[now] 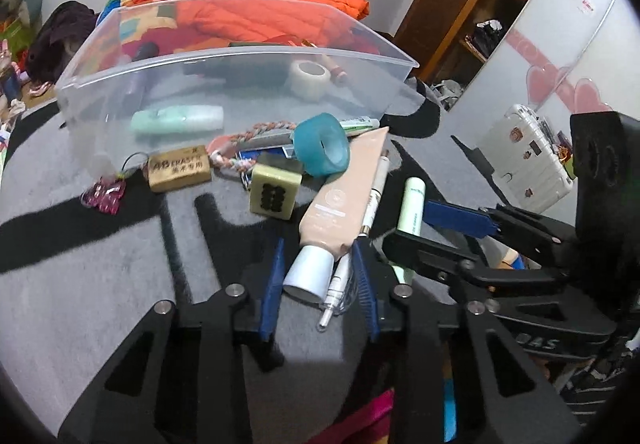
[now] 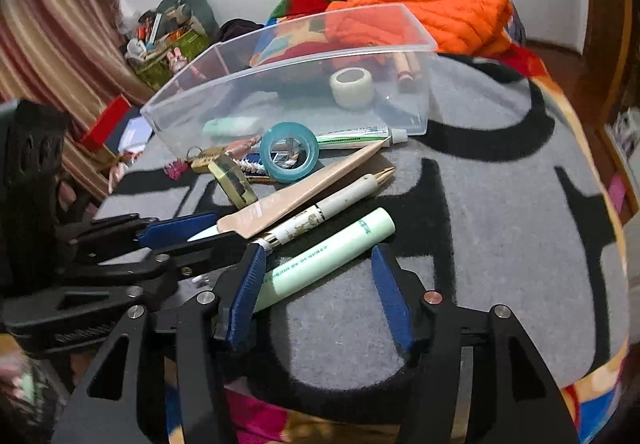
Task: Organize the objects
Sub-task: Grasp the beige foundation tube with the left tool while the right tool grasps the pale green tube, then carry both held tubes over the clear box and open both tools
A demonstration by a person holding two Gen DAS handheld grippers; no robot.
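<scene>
A pink tube (image 1: 344,199) is lying between the left gripper's (image 1: 320,276) fingers, white cap nearest; a green tube (image 2: 324,260) is lying slantwise between the right gripper's (image 2: 316,284).

A grey blanket with broad black markings (image 2: 500,203) covered the bed and carried everything; a clear plastic bin (image 2: 400,43) sat on it at upper centre of the right wrist view; just in front of the bin lay a toothpaste tube (image 2: 352,135), a teal tape roll (image 2: 289,157), a braided cord (image 1: 256,131), a wooden tag (image 1: 179,168), a pink trinket (image 1: 105,195) and a mahjong-style block (image 1: 274,191); nearer the lower centre lay a peach cream tube (image 1: 340,199), a white pen (image 2: 320,213) and a pale green tube (image 2: 320,260), close together; an orange quilt (image 2: 448,19) was heaped behind the bin
</scene>
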